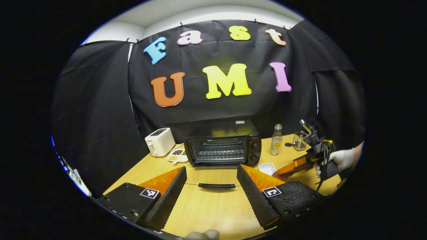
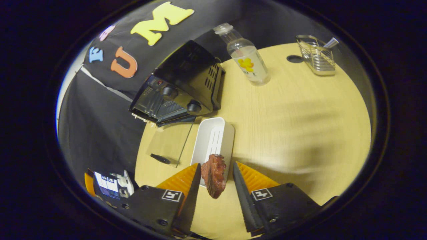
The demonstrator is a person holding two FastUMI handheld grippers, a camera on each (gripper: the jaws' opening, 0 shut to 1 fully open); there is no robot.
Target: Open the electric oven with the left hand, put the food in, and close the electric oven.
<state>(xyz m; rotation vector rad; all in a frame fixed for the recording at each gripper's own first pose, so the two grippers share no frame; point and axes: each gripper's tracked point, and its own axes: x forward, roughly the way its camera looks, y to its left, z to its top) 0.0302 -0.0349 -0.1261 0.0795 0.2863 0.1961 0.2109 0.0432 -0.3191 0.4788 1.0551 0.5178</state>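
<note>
At twelve o'clock from the left tongs (image 1: 210,191), spread wide and empty, the black electric oven (image 1: 223,149) has its glass door (image 1: 213,180) dropped flat on the bench (image 2: 300,116). Right tongs (image 2: 215,186) pinch the reddish-brown meat chunk (image 2: 214,175) over the white tray (image 2: 213,140), probably staged for loading.

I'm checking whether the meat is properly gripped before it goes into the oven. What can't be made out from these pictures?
- Right gripper view: whether both fingers press the meat can't be told; gaps seem to show at each side.
- Left gripper view: the meat is hidden behind the right gripper.
- Left gripper view: the oven interior is dark, its rack barely readable.
- Right gripper view: the tray has its near end behind the meat.
</note>
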